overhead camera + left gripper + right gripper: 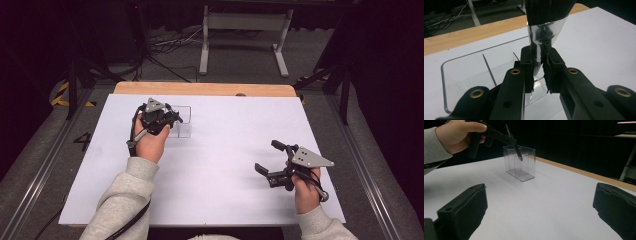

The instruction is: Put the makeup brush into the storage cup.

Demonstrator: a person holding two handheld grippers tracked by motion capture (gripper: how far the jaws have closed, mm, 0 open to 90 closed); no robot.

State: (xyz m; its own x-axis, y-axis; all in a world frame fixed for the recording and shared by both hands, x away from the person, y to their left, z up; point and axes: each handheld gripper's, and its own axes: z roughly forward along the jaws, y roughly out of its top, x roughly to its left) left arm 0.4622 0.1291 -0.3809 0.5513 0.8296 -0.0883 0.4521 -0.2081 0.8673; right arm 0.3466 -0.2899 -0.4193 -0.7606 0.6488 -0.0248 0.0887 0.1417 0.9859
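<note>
**High view.** Item one: the clear box (186, 131), standing on the white table (225, 195) in the upper left of the frame. Item two: my left gripper (174, 119), directly over the box's near side and tipped down toward it. Item three: my right gripper (267, 156), lower right, well apart from the box, with its jaws spread and nothing between them.

**Left gripper view.** The left gripper (540, 58) sits at centre frame, jaws pressed together on the narrow end of what I take to be a flat brush (546, 27). The brush has dark bristles at the top edge and a shiny tapering ferrule below them. The clear box (474, 72) lies behind and to the left. Its rounded rim and one inner divider are visible, and the compartments I can see are unfilled.

**Right gripper view.** The right gripper (540, 195) is along the bottom of the frame, pads wide apart over bare table. In the upper left, a hand (456, 135) holds the left gripper (517, 149) slanted down at the clear box (525, 171). The thin dark brush (520, 157) dips past the box's top rim. I cannot tell whether it touches a wall or the floor.

**Status, my reading.** Done: the brush is in the grip and brought to the box, with its tip just entering. Left: lower it fully into a compartment, let go, and draw the left gripper clear. The right gripper has no part in this yet.
</note>
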